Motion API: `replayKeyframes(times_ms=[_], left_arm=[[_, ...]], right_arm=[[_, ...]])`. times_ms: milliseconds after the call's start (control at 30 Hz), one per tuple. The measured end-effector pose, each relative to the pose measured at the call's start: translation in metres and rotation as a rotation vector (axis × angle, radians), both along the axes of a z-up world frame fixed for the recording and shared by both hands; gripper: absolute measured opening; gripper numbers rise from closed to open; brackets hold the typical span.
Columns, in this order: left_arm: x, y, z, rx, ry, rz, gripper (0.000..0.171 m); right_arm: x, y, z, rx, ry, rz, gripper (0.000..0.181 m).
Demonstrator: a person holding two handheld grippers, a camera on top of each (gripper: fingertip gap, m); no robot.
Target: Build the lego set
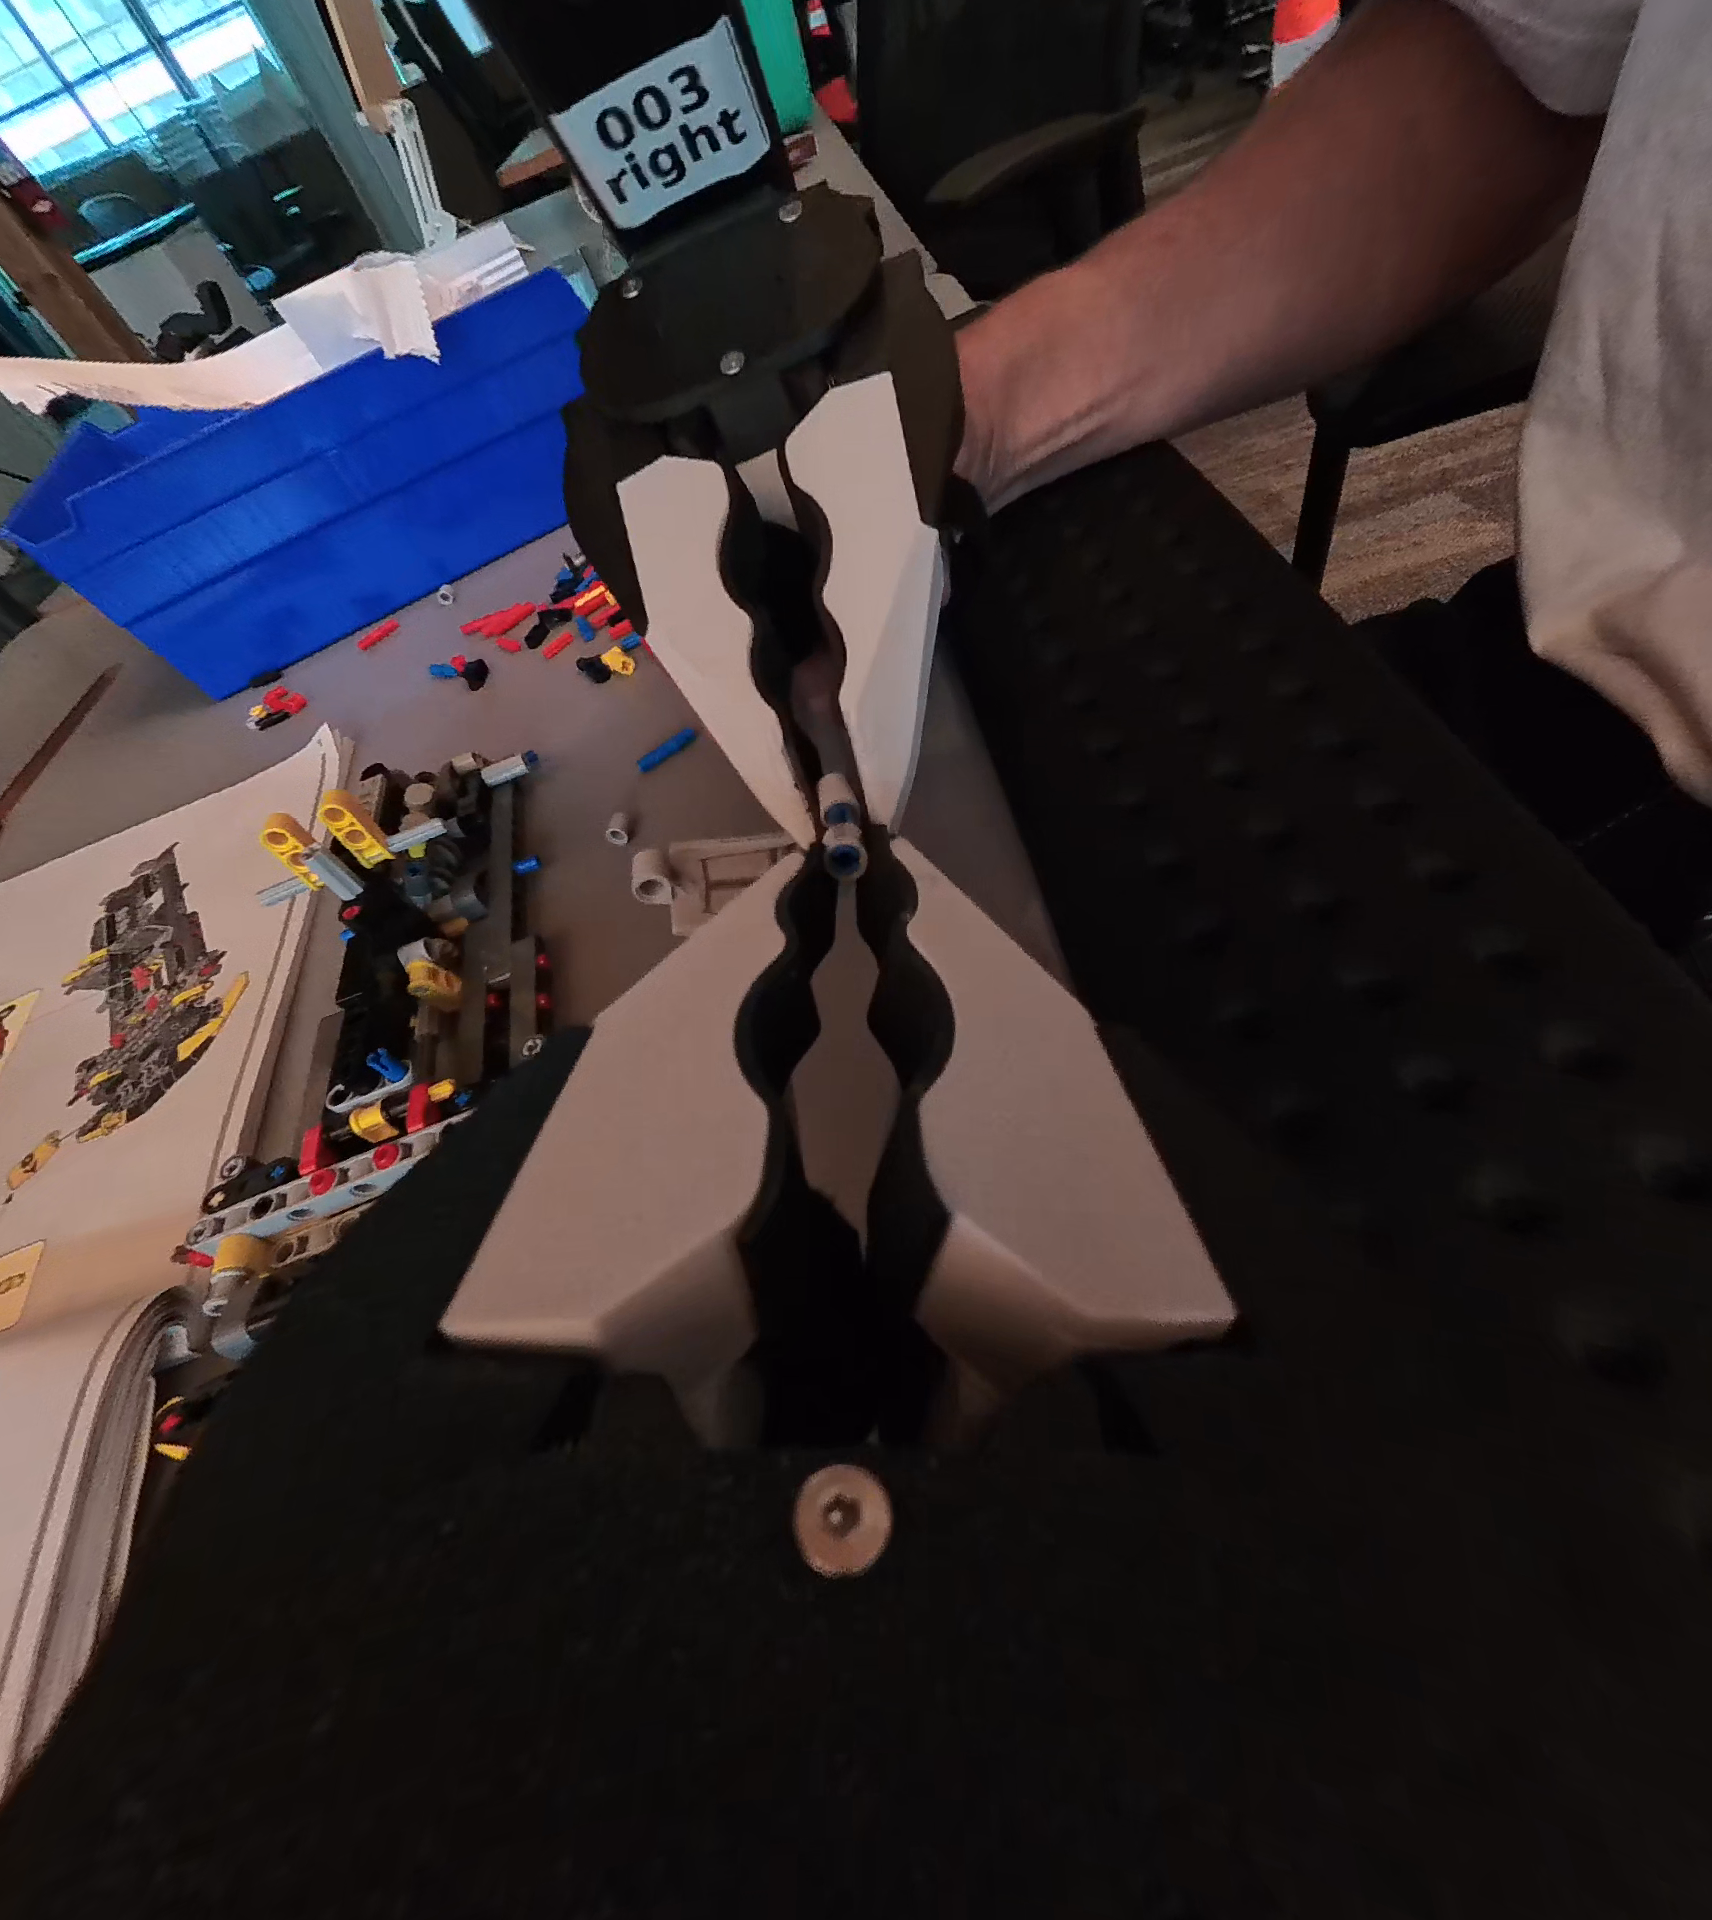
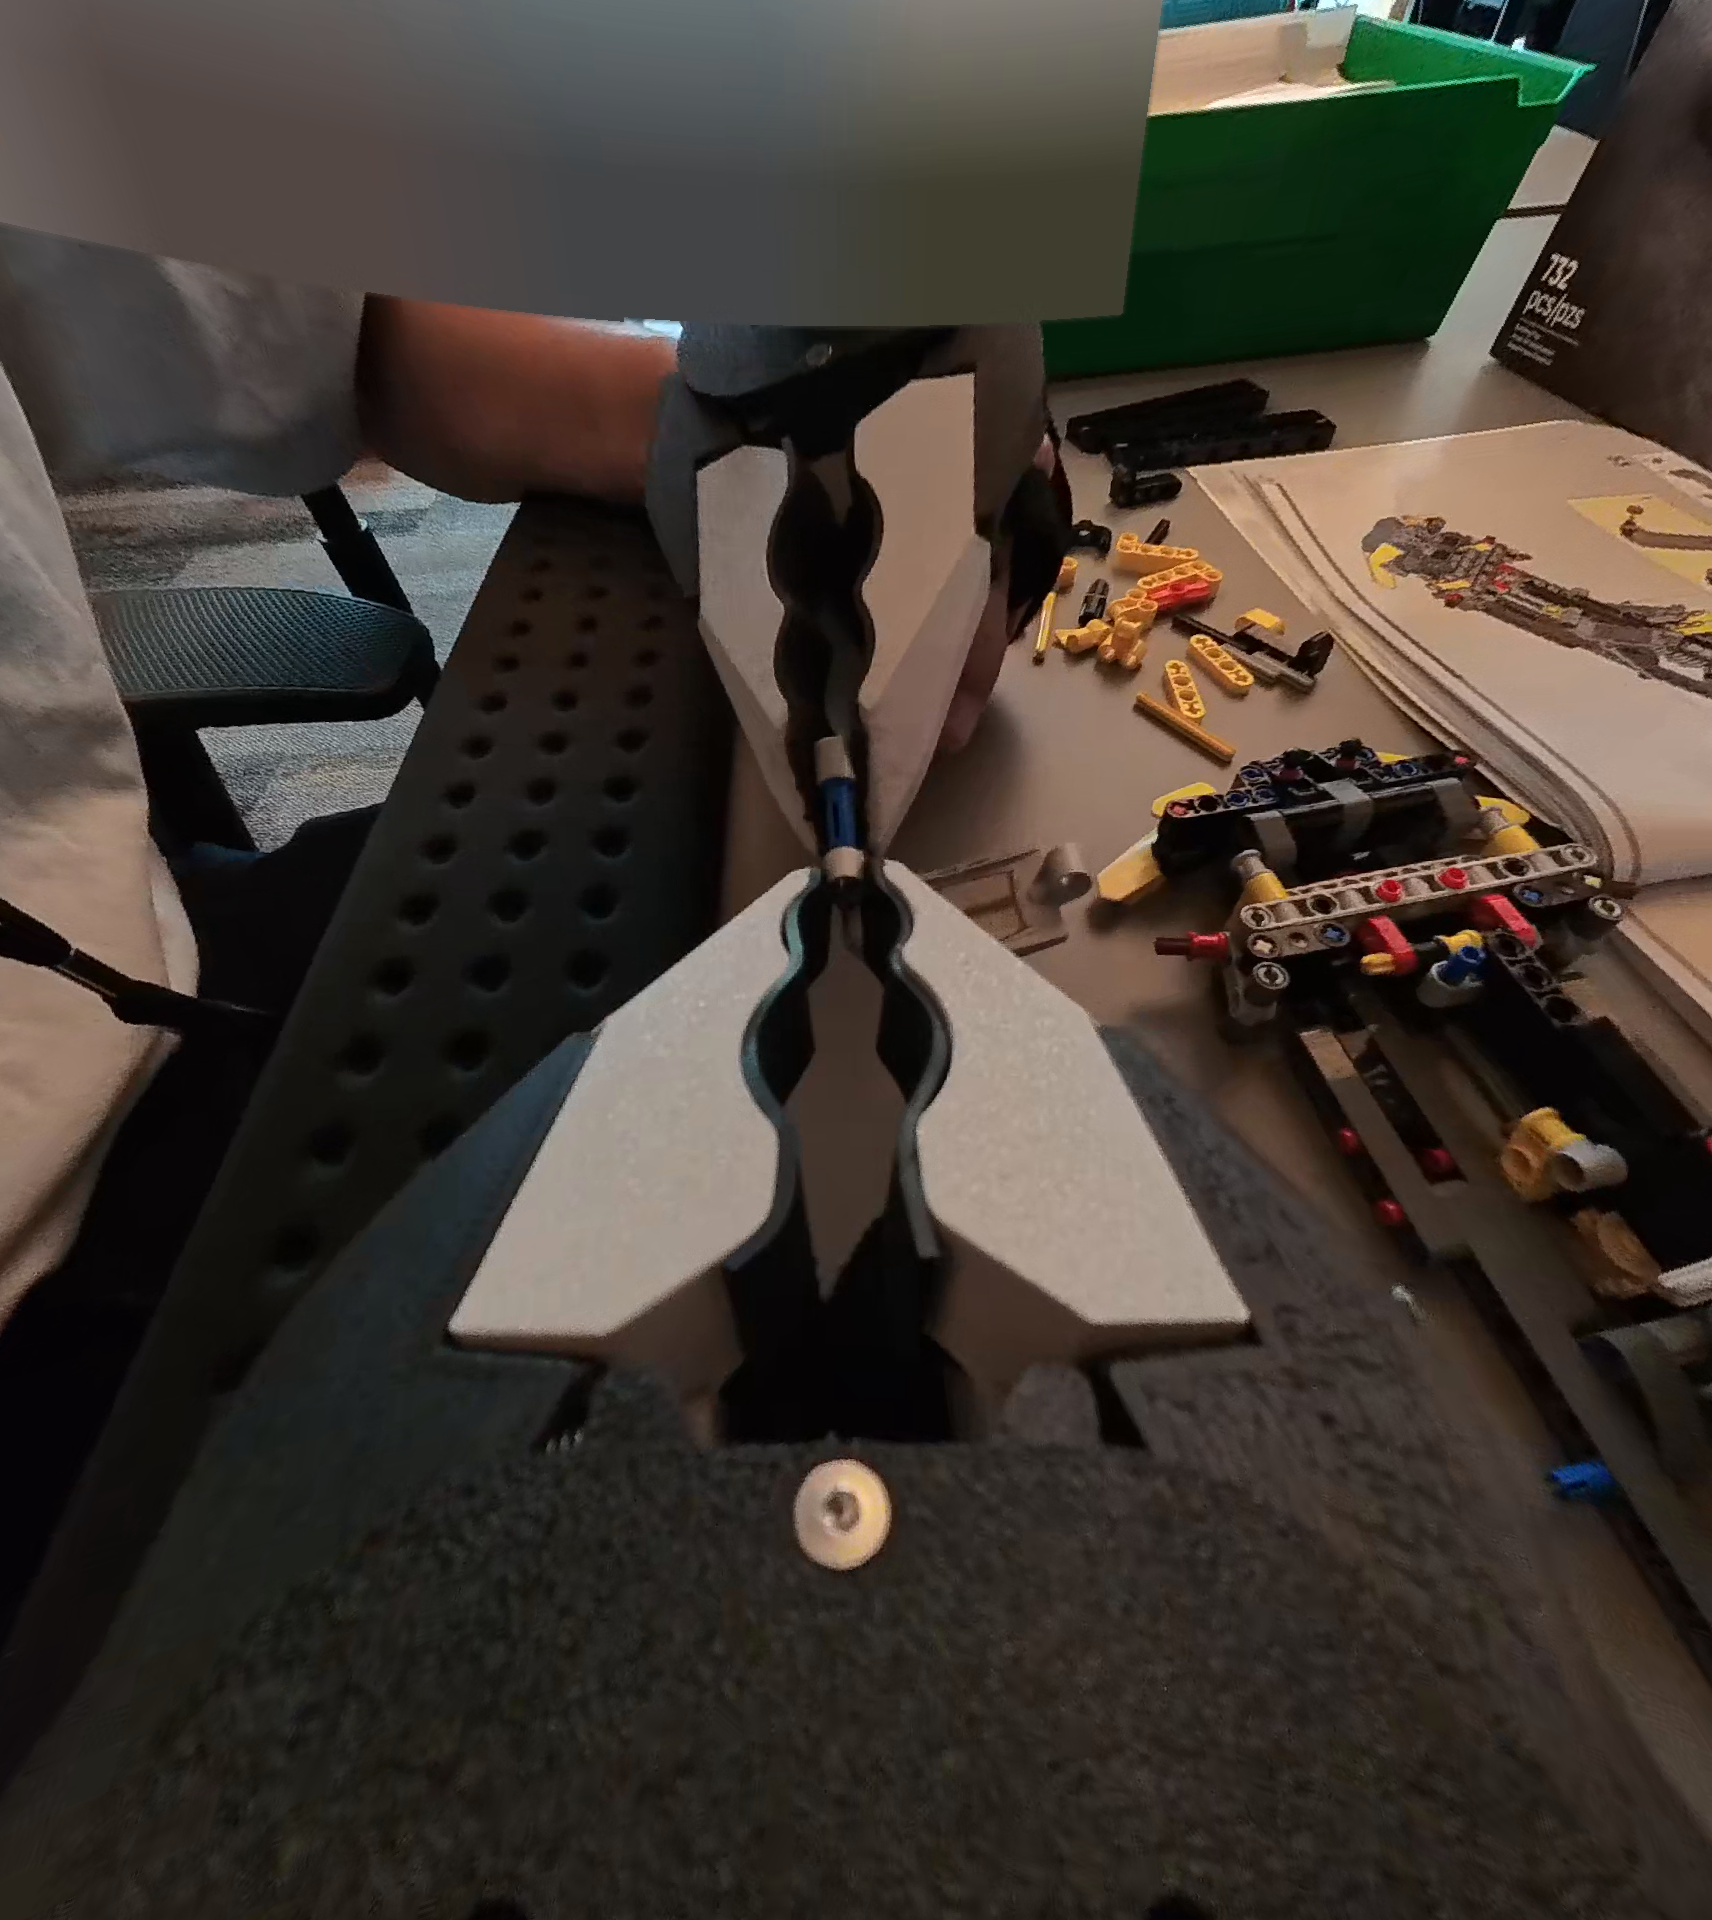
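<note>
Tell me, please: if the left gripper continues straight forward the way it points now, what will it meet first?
Most likely the right gripper, tip to tip with the left gripper. Only the thin dark axle with grey and blue bushes bridges them.

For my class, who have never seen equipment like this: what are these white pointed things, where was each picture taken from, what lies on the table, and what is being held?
A person holds two tools. Each picture comes from a camera on one tool, looking along its white fingers. The left hand-held gripper and right hand-held gripper meet tip to tip, together pinching a dark axle with grey and blue bushes. On the table lie loose Lego pieces, a partly built model, an open instruction booklet and a blue bin.
</note>
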State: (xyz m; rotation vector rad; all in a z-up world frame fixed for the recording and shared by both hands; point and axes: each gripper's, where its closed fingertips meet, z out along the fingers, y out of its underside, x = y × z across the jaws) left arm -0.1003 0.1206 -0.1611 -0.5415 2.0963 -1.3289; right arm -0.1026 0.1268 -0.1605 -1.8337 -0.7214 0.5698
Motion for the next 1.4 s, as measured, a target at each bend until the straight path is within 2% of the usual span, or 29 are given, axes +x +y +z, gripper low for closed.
replayKeyframes(times_ms=[200,467,767,833,933,1033,1100,1200,1400], left_arm=[[-0.003,0.002,-0.002,0.013,0.011,-0.010,0.002],[-0.002,0.005,-0.012,0.108,0.001,0.012,0.002],[0.001,0.007,-0.010,0.059,0.027,0.025,0.002],[0.005,0.014,-0.004,0.007,0.051,0.066,0.002],[0.012,0.023,0.010,-0.204,0.144,0.127,0.002],[0.014,0.022,0.020,-0.396,0.255,0.105,0.002],[0.012,0.020,0.018,-0.499,0.383,0.064,0.002],[0.012,0.021,0.017,-0.575,0.468,0.050,0.002],[0.014,0.018,0.010,-0.567,0.517,0.061,0.002]], right_arm=[[-0.002,0.000,0.000,0.001,0.012,0.011,0.006],[0.000,0.002,-0.010,0.006,-0.076,-0.003,0.006],[0.002,0.004,-0.010,0.045,-0.134,-0.029,0.007],[0.010,0.011,-0.004,0.114,-0.186,-0.087,0.007],[0.022,0.019,0.005,0.252,-0.335,-0.184,0.006],[0.029,0.022,0.007,0.367,-0.513,-0.233,0.006],[0.031,0.025,0.011,0.447,-0.610,-0.257,0.006],[0.030,0.025,0.011,0.499,-0.697,-0.261,0.006],[0.028,0.026,0.016,0.531,-0.713,-0.272,0.006]])
